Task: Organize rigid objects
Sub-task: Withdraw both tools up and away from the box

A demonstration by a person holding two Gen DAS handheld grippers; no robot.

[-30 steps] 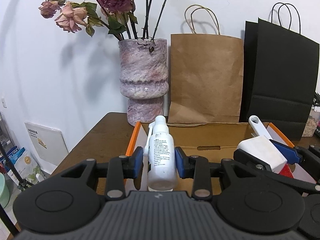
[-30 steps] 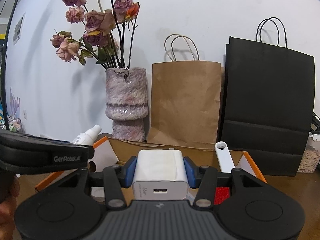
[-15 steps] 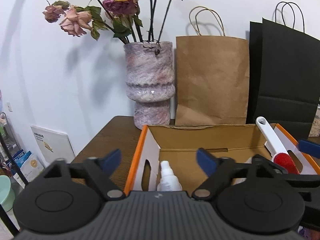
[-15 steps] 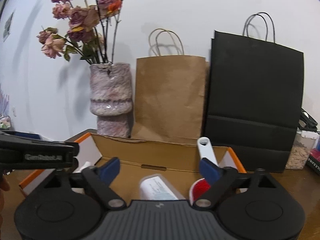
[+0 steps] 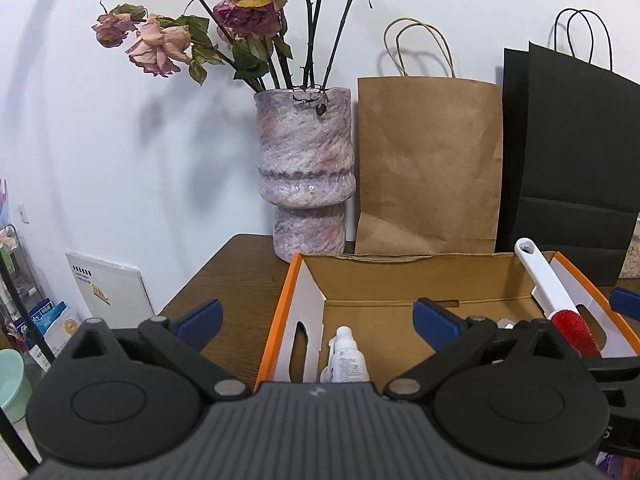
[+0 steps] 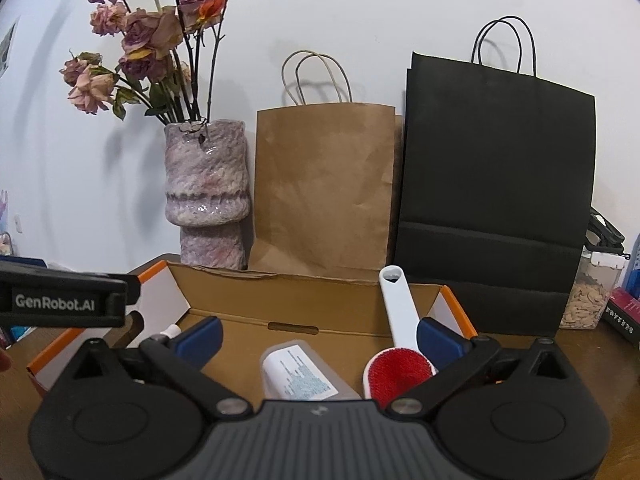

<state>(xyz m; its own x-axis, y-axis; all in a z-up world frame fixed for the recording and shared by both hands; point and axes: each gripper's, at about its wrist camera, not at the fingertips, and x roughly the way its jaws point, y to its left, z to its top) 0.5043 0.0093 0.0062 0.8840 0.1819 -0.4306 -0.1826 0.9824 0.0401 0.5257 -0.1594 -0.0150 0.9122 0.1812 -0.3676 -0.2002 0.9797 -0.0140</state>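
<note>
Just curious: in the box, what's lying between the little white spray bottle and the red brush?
A white charger, label up, lies between the spray bottle and the red brush, seen in the right wrist view.

Both wrist views are bright and evenly lit, with soft light from in front and above that throws pale grey shadows of the dried roses (image 5: 244, 16) and the brown paper bag (image 6: 324, 188) handles onto the white wall (image 5: 100, 128). A small glare spot sits on the glazed waist of the vase (image 5: 306, 190), while the black paper bag (image 6: 492, 184) reads as nearly flat black with little detail. The fisheye lens bows straight lines toward the edges and leaves dark corners; focus is crisp throughout, without motion blur.
</note>
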